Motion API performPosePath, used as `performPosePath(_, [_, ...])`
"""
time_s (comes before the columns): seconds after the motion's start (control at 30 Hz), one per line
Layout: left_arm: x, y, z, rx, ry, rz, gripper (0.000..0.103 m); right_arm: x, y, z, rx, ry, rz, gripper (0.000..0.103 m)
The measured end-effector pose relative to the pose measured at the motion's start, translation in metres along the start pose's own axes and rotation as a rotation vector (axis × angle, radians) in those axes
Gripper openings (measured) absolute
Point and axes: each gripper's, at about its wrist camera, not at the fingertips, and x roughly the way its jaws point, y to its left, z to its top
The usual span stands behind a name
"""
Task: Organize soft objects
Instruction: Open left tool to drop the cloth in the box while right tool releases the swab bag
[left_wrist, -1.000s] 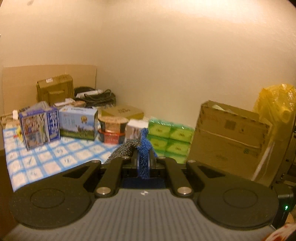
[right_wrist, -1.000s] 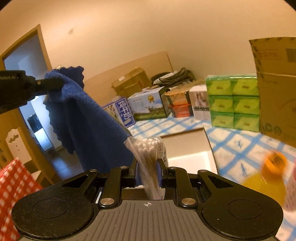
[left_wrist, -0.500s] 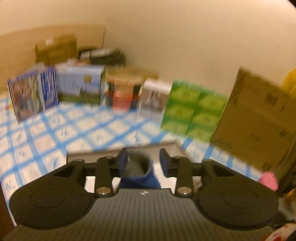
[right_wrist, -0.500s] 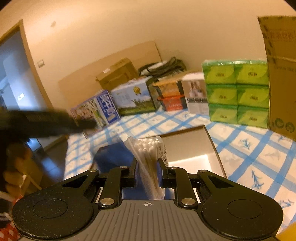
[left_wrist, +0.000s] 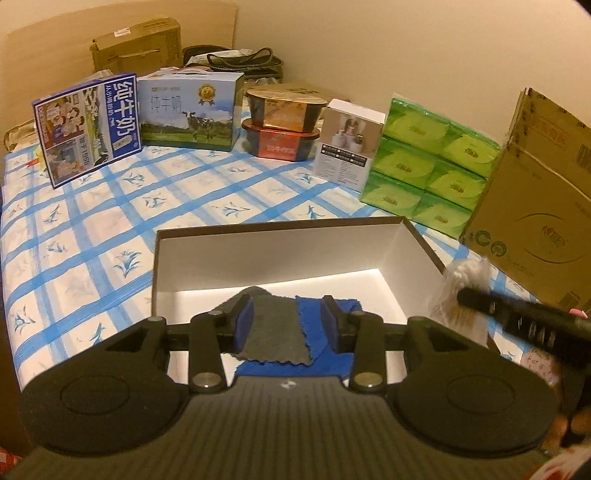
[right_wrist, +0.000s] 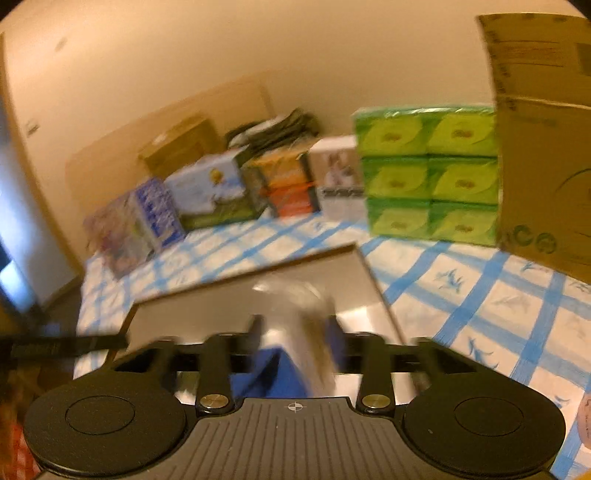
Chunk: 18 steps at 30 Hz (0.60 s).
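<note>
1. Blue-and-white checked cloth (left_wrist: 92, 236) covers the surface, with a cream wall behind it.
2. At 6 o'clock in the left wrist view, a blue-and-grey microfibre cloth (left_wrist: 284, 332) lies on the floor of an open white-lined box (left_wrist: 229, 258), at its near end.
3. Left hand-held gripper (left_wrist: 287, 325): its jaws have just been opening and stand partly apart. The cloth lies between them, and the pads (left_wrist: 245, 319) sit at its edges without pinching it.
4. Right hand-held gripper (right_wrist: 295, 332): its jaws have just been opening and stand about half apart. A clear bag of cotton swabs (right_wrist: 306, 325) shows between them, blurred; the left pad is clear of it, and I cannot tell whether the right pad touches it.
5. In the left wrist view the same bag (left_wrist: 461, 288) is at 3 o'clock, over the right rim of the box.
6. At 2 o'clock stand green tissue packs (left_wrist: 428, 162) and beside them a brown carton (left_wrist: 535, 221).
7. From 10 to 12 o'clock along the far edge stand two milk cartons (left_wrist: 88, 125), two stacked noodle bowls (left_wrist: 282, 125) and a small white box (left_wrist: 349, 140).
</note>
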Motion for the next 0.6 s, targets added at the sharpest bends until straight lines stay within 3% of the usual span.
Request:
performPosePath(0.03, [-0.001,0.0,0.0,-0.002,-0.001,0.002,0.04,-0.001,-0.002,0.003,0.017,-0.026,0.0,0.064])
performPosePath(0.23, [-0.016,0.005,-0.01,-0.007,-0.006,0.012,0.043,-0.019,0.001,0.017,0.022,-0.049,0.027,0.064])
performPosePath(0.6, [-0.078,-0.003,-0.041,-0.015,-0.036,0.031,0.047,-0.088,0.032,-0.027,-0.066,0.018,0.133,0.065])
